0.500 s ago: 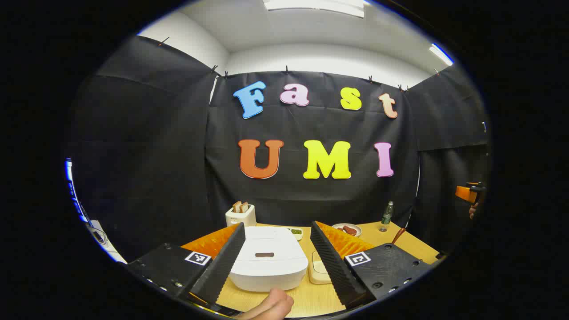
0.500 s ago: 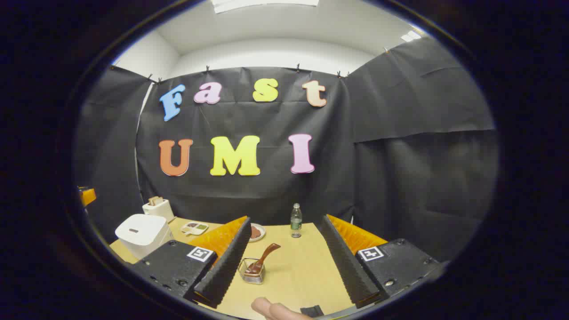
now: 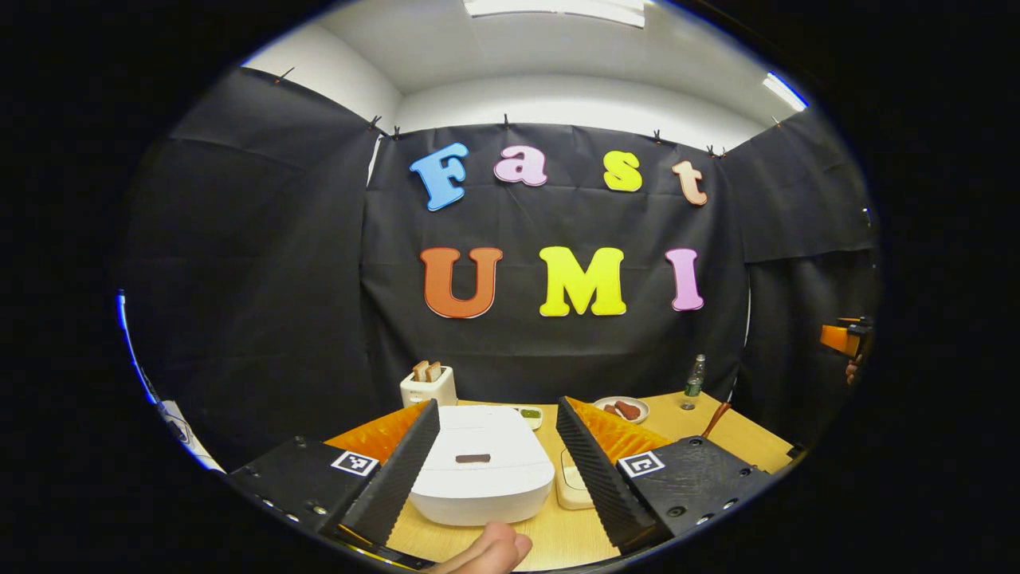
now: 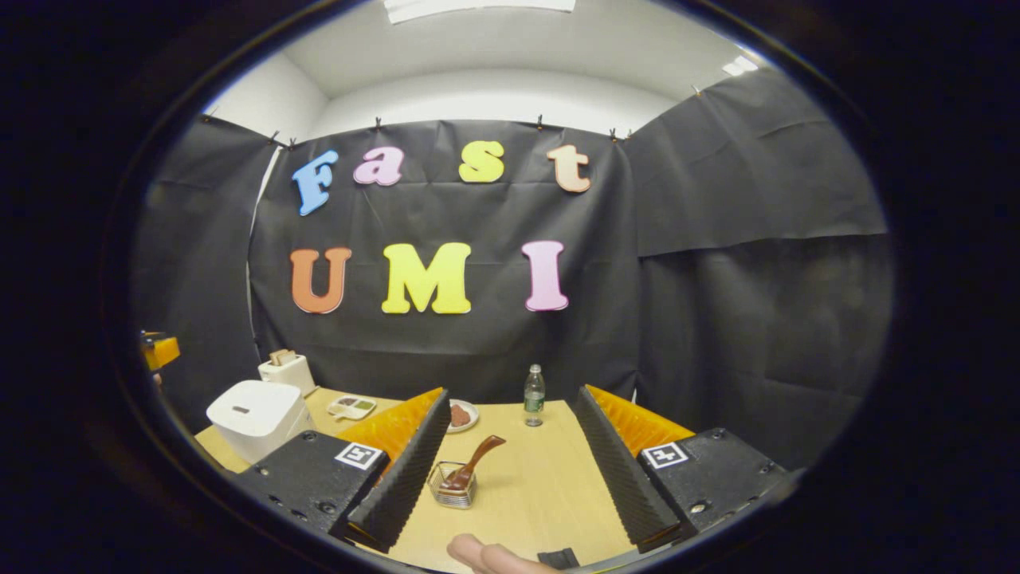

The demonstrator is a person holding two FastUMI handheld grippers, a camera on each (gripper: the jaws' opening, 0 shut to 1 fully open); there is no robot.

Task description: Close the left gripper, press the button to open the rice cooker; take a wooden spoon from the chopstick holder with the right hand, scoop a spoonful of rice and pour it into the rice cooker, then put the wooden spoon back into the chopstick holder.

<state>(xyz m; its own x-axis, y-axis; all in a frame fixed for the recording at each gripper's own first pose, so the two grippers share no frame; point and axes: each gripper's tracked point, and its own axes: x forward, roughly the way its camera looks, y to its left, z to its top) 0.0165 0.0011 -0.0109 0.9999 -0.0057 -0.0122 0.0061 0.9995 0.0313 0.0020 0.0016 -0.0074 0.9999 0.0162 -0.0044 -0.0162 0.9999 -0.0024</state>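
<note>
A white rice cooker [image 3: 482, 472] with its lid down stands on the wooden table, its dark button [image 3: 472, 458] on top; it also shows at the left [image 4: 256, 418]. My left gripper [image 3: 498, 498] is open, and the cooker lies ahead between its fingers, apart from them. A wire chopstick holder [image 4: 453, 487] carries a wooden spoon [image 4: 474, 462] whose handle leans up to the right. My right gripper [image 4: 510, 510] is open, held back from the holder. The spoon's handle [image 3: 715, 418] pokes up at the right. A white container [image 3: 570, 481] sits right of the cooker.
A toaster [image 3: 429, 386] with bread slices stands at the back left. A small sauce dish [image 3: 528, 414], a plate [image 3: 622, 410] with reddish food and a bottle [image 4: 534, 396] are along the far side of the table [image 4: 534, 486]. A fingertip [image 3: 488, 550] shows at the bottom.
The left gripper view has shifted slightly, with the cooker a touch lower and nearer. The right gripper view is almost unchanged. Both grippers remain open.
</note>
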